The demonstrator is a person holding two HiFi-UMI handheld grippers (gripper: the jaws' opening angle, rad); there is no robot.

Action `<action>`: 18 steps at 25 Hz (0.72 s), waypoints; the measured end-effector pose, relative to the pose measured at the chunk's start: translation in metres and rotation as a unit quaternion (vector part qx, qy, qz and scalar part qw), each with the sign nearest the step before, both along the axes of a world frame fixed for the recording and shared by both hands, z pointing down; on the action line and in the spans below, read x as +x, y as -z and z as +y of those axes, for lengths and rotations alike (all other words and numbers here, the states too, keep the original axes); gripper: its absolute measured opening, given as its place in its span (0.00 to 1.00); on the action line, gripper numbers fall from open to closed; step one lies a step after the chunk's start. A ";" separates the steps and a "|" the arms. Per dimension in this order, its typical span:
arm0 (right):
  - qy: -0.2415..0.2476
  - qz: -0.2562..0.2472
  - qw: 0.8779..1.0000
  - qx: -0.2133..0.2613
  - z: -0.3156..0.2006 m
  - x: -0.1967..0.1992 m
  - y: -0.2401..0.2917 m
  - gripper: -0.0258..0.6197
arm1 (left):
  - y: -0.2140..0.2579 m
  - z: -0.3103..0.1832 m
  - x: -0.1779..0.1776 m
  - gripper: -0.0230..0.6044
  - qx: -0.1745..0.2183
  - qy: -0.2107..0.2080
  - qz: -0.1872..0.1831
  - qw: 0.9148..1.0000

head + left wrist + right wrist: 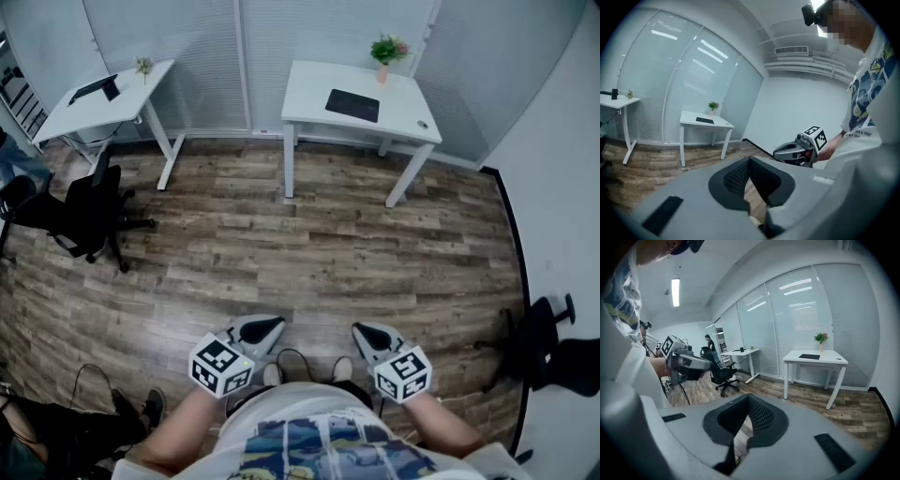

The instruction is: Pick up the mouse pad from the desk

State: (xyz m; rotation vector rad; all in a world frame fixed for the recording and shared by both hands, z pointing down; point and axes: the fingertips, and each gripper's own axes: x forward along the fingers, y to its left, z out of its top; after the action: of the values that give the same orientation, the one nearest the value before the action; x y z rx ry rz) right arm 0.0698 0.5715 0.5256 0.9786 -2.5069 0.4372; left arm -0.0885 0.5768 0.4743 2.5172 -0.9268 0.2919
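Black pad (pixel 352 105) lies flat on the worktop (pixel 309 89), well away from the left tongs (pixel 267 328) and right tongs (pixel 370 334), both closed and empty; arriving closed, they'd likely just shove it.

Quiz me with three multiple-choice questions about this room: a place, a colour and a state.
1. Where does the mouse pad lie? A on a shelf; B on a stool; C on the desk with the plant.
2. What colour is the pad? A black; B red; C white.
3. How is the right claw? A open; B shut, empty; C shut on the pad.
Answers: 1 C, it lies flat on the white top near the plant; 2 A, it shows dark against the white top; 3 B, its jaws meet with nothing between them.
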 end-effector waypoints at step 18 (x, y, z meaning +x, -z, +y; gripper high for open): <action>-0.043 -0.003 0.999 0.005 0.016 -0.072 0.007 0.04 | -0.013 0.005 -0.077 0.04 -0.005 -0.025 -0.002 1.000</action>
State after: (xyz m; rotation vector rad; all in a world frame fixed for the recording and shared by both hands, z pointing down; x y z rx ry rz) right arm -0.0024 0.5877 0.5188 1.0934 -2.4819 0.4539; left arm -0.1654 0.5818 0.4877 2.5339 -0.8631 0.3161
